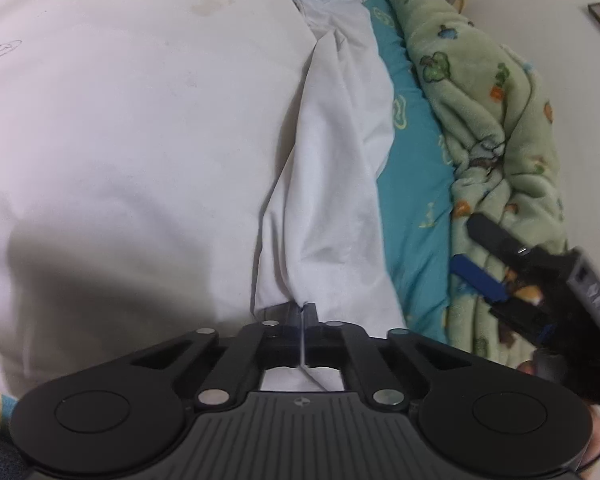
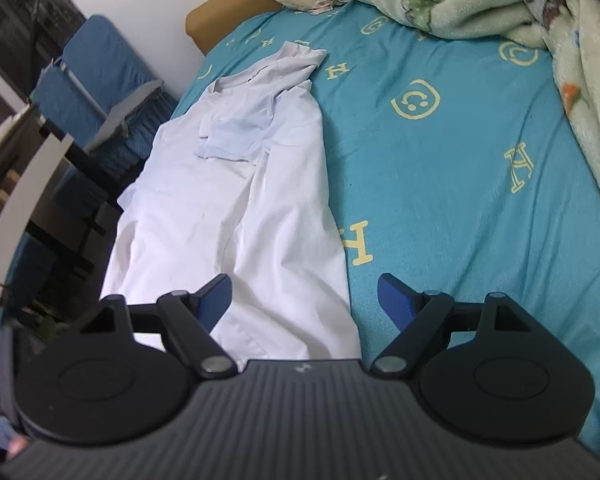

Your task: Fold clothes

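Pinching white shirt [image 1: 332,184] hem, left gripper [image 1: 303,312] clenched, right gripper [image 2: 304,294] released above bed [image 2: 440,168].

White collared shirt [image 2: 236,216] lengthwise on the teal bedsheet [image 2: 440,168], partly folded.

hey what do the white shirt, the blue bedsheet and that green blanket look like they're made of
White shirt: thin matte woven cloth, probably cotton or a blend; it creases sharply and drapes flat.
Blue bedsheet: smooth matte printed fabric, likely cotton or polyester; yellow letters and smiley faces lie flat on it.
Green blanket: plush fleece, probably synthetic; fuzzy nap, thick soft folds.
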A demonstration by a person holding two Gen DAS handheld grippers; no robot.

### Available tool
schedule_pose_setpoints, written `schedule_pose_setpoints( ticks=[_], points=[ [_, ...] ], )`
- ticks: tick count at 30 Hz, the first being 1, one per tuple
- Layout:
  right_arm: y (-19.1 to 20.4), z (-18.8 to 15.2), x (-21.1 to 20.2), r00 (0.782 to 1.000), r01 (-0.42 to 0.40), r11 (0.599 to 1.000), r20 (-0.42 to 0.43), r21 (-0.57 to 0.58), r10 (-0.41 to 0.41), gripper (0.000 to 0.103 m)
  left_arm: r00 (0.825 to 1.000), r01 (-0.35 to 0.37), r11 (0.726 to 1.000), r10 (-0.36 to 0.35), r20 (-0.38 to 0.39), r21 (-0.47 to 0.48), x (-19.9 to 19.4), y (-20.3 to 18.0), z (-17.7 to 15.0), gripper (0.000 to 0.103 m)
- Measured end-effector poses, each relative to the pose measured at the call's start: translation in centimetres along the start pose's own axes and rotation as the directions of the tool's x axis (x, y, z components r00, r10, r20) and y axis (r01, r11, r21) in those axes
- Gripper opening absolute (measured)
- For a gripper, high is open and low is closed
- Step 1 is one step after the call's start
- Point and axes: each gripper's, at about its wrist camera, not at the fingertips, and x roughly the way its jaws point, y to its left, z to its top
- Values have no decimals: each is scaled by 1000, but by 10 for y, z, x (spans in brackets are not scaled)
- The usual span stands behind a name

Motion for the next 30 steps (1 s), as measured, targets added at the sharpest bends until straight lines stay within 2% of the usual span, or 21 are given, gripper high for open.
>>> schedule_pose_setpoints(
  ticks=[6, 8, 11, 13, 15, 16, 17, 19, 21, 23, 26, 28, 30],
  points=[
    [5, -2, -2, 1000, 15, 999, 14, -39, -14, 81, 998, 65, 998, -65, -15, -8, -60, -16, 5, 0],
    [5, -1, -1, 1000, 19, 999, 15, -34, -18, 81, 999, 51, 999, -51, 2, 17, -73, -16, 5, 0],
    [5, -1, -2, 1000, 22, 999, 18, -27, -21, 81, 998, 18, 999, -20, 59, 29, -75, -2, 2, 0],
    [5, -1, -3, 1000, 21, 999, 23, -25, -21, 81, 998, 10, 1000, -10, 63, 5, -64, 9, 1, 1],
    [5, -1, -4, 999, 23, 999, 26, -25, -22, 81, 997, 4, 1000, -2, 75, -27, -55, 15, 1, 10],
    [5, -1, -4, 999, 23, 999, 28, -24, -22, 81, 997, 3, 999, 1, 83, -43, -52, 18, 1, 26],
    [5, -1, -5, 999, 23, 999, 30, -24, -22, 81, 996, 1, 998, 4, 91, -60, -48, 21, 1, 50],
    [5, -1, -5, 999, 22, 999, 32, -24, -21, 81, 995, -28, 997, 35, 92, -77, -37, 22, 2, 67],
    [6, -1, -4, 999, 23, 999, 29, -27, -22, 81, 995, -45, 995, 53, 88, -93, -24, 22, 2, 64],
    [6, -1, -3, 999, 25, 999, 24, -31, -24, 81, 997, 2, 994, 7, 82, -105, -9, 20, 1, 60],
    [7, -1, -4, 999, 24, 999, 25, -33, -24, 81, 995, 35, 999, -31, 92, -38, 9, 4, 1, 60],
    [7, -2, -4, 999, 25, 999, 26, -30, -24, 81, 993, -9, 999, 4, 120, 38, 15, -7, 3, 60],
    [5, -2, -5, 999, 24, 999, 29, -23, -23, 81, 991, -44, 997, 34, 128, 71, 20, -11, 3, 60]
  ],
)
